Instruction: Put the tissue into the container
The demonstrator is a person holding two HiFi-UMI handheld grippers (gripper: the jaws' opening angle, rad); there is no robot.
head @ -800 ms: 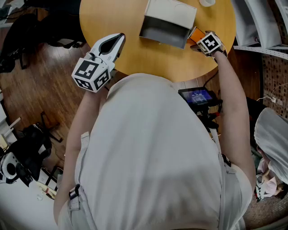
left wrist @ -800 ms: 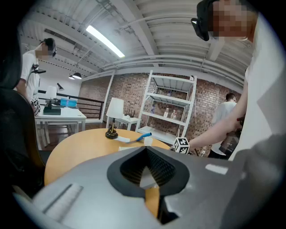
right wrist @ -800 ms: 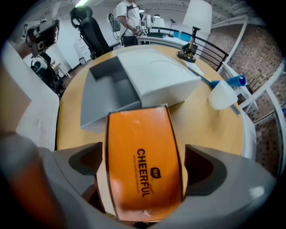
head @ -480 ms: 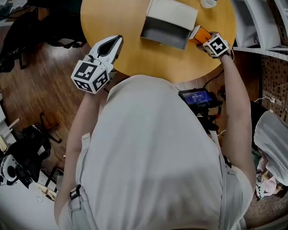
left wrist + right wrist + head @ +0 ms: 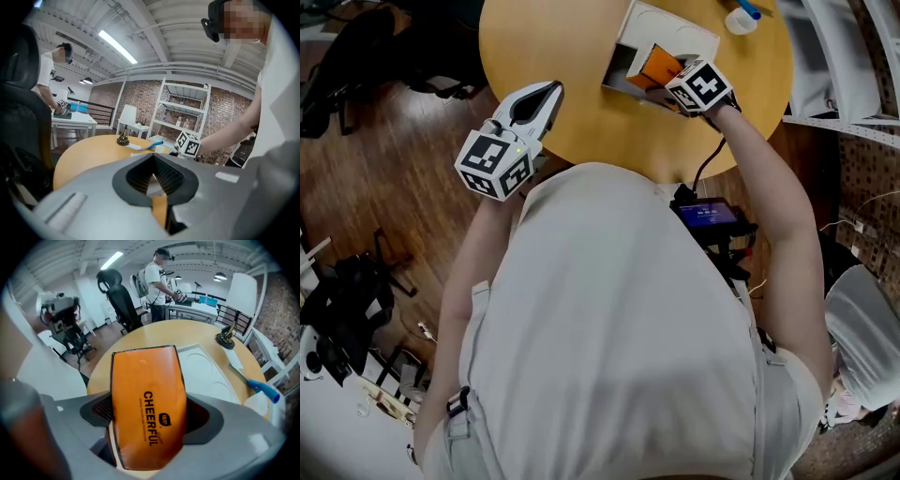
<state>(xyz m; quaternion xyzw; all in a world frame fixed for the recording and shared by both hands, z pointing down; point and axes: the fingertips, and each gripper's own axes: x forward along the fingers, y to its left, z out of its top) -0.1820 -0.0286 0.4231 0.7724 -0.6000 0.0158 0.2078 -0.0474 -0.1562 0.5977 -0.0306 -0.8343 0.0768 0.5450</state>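
From the head view, a round wooden tabletop (image 5: 572,94) carries a white container (image 5: 675,33) at its far side. The right claw (image 5: 667,79) reaches in over the container's open side with an orange tissue pack (image 5: 658,66); whether the pack touches the container cannot be told. The left claw (image 5: 546,97) hangs at the near left edge of the tabletop, well apart from the container. In the left gripper view, the left claw (image 5: 152,176) has its jaws together with nothing between them. In the right gripper view, the right claw (image 5: 147,427) stands wide, its jaws pressed on both sides of the tissue pack (image 5: 147,413), with the container (image 5: 206,376) just beyond and a blue pen (image 5: 260,386) further right.
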